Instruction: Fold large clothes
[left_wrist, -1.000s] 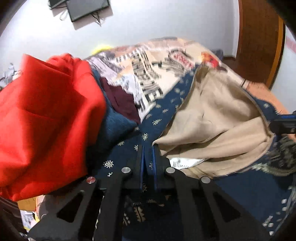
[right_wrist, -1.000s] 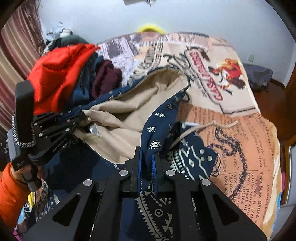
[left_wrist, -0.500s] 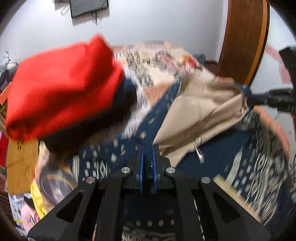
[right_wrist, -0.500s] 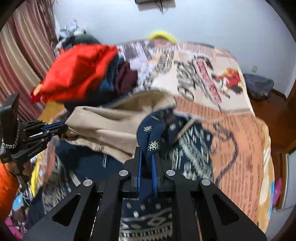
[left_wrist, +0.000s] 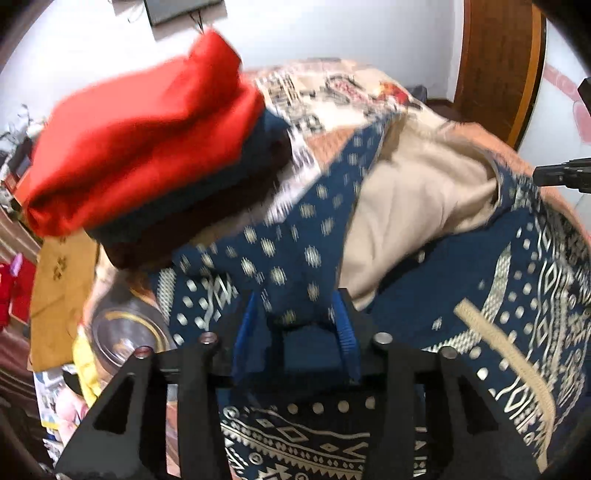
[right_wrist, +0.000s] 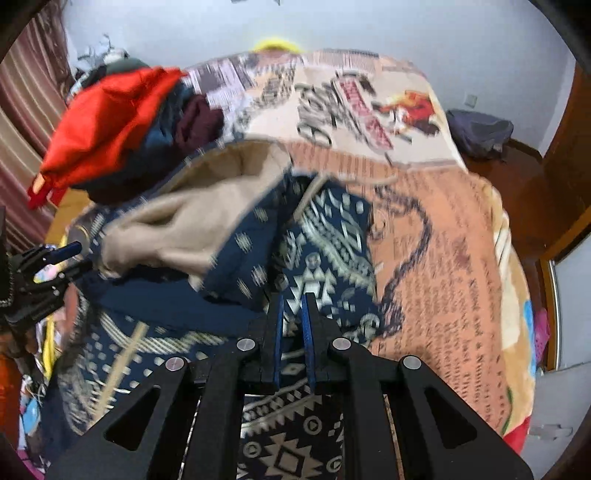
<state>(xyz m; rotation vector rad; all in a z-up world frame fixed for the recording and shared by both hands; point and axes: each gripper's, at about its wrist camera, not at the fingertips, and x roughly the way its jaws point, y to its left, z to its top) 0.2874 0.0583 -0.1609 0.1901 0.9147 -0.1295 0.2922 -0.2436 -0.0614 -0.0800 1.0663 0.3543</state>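
A navy hooded garment (left_wrist: 295, 229) with white patterns and a beige lining (left_wrist: 424, 206) lies spread on the bed. My left gripper (left_wrist: 295, 314) is at its near edge. The jaws are opening and stand wide apart, with a loose hump of navy cloth between them that the pads do not press. In the right wrist view the same garment (right_wrist: 325, 258) shows its lining (right_wrist: 192, 225). My right gripper (right_wrist: 291, 299) is just opening, its narrow gap showing flat patterned cloth below. The left gripper (right_wrist: 70, 254) appears at the left, and the right gripper (left_wrist: 554, 173) at the right edge.
A stack of folded clothes with a red one on top (left_wrist: 147, 129) sits on the bed's far left (right_wrist: 110, 122). The printed blanket (right_wrist: 443, 258) covers the bed. There is a wooden door (left_wrist: 498, 55), a dark bag on the floor (right_wrist: 480, 133) and clutter beside the bed (left_wrist: 122, 332).
Both grippers drew the garment toward the bed's near side and it now lies flatter. The left jaws went from shut on the cloth to wide apart. The raised fold at the right jaws dropped.
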